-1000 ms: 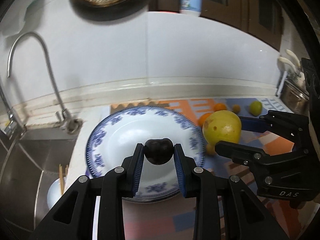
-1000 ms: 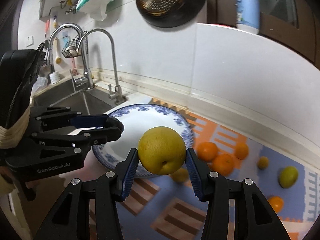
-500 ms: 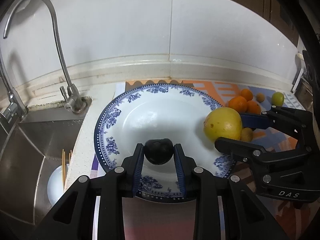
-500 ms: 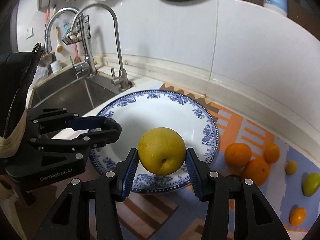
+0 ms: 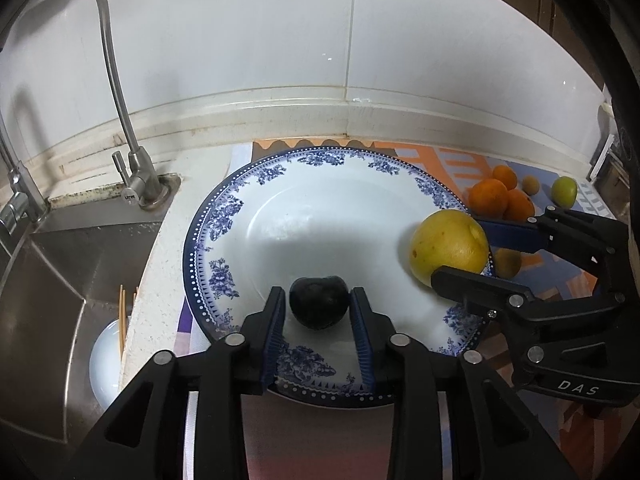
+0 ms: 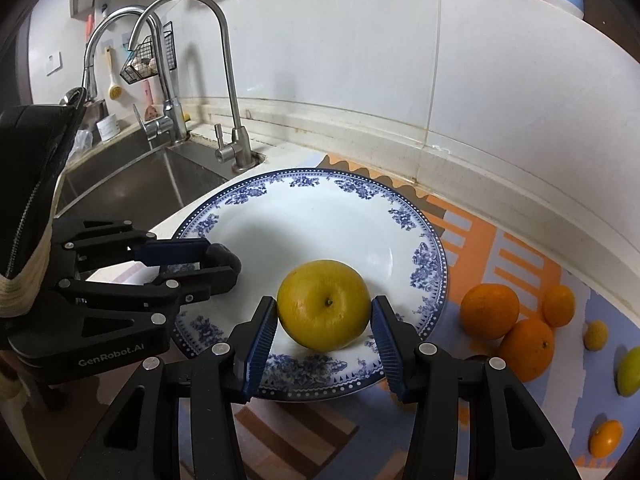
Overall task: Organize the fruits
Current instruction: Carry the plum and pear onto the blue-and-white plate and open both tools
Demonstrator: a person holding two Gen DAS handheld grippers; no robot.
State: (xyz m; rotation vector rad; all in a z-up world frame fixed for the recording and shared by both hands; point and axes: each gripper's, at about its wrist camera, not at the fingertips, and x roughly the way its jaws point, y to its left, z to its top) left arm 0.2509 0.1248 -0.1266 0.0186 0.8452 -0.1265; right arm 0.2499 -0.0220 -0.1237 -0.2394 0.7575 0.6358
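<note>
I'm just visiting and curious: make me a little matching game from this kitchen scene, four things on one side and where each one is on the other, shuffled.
Things:
1. dark plum
2. yellow pear
3. oranges
4. chopsticks

Places:
A. on the patterned mat, right of the plate
B. between the fingers of the left gripper
C. in a white bowl down in the sink
D. between the fingers of the right gripper

Pairs: 1-B, 2-D, 3-A, 4-C
</note>
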